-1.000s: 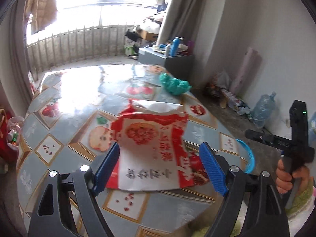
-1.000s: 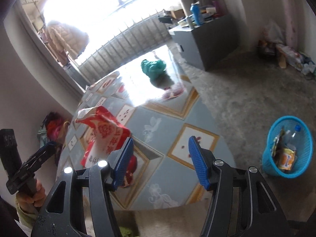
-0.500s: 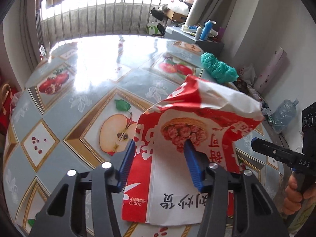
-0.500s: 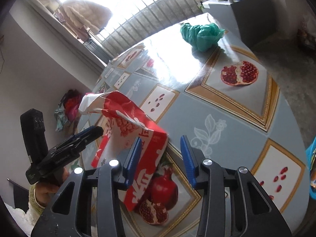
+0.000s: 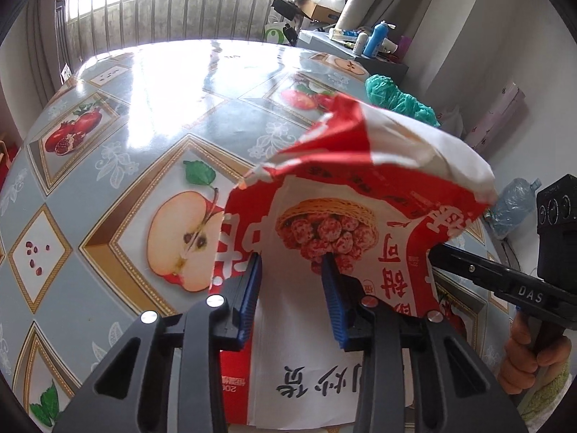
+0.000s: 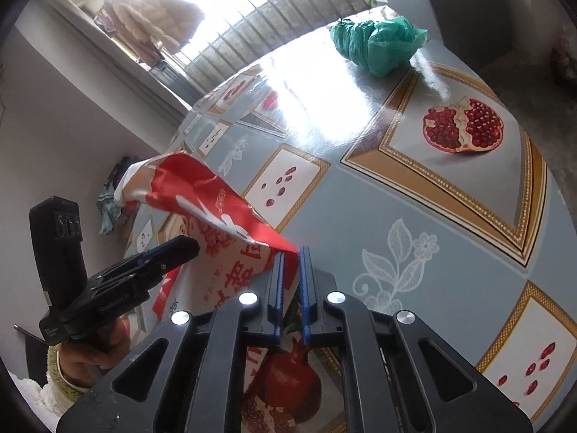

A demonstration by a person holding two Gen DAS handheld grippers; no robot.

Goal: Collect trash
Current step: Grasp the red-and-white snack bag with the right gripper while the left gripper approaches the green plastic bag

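Observation:
A red and white snack bag (image 5: pixel 360 195) lies on the fruit-patterned table (image 5: pixel 144 90) with its torn top curled upward. My left gripper (image 5: pixel 291 258) rests on the bag, and its jaws are closing with the bag's white middle panel between the blue pads. My right gripper (image 6: pixel 291 252) is shut on the bag's red side edge (image 6: pixel 252 223). In the left wrist view the right gripper (image 5: pixel 432 252) reaches the bag from the right, held by a hand (image 5: pixel 530 357). A crumpled green plastic bag (image 6: pixel 378 43) lies at the table's far side.
A grey cabinet (image 5: pixel 346 50) with bottles stands beyond the table, near a barred window. A large water bottle (image 5: pixel 512 205) lies on the floor by the wall. The table edge (image 6: pixel 541 187) curves down to a concrete floor on the right.
Both grippers came down and in onto the snack bag. The left jaws narrowed around its middle, the right jaws closed on its edge, and the bag's top rose.

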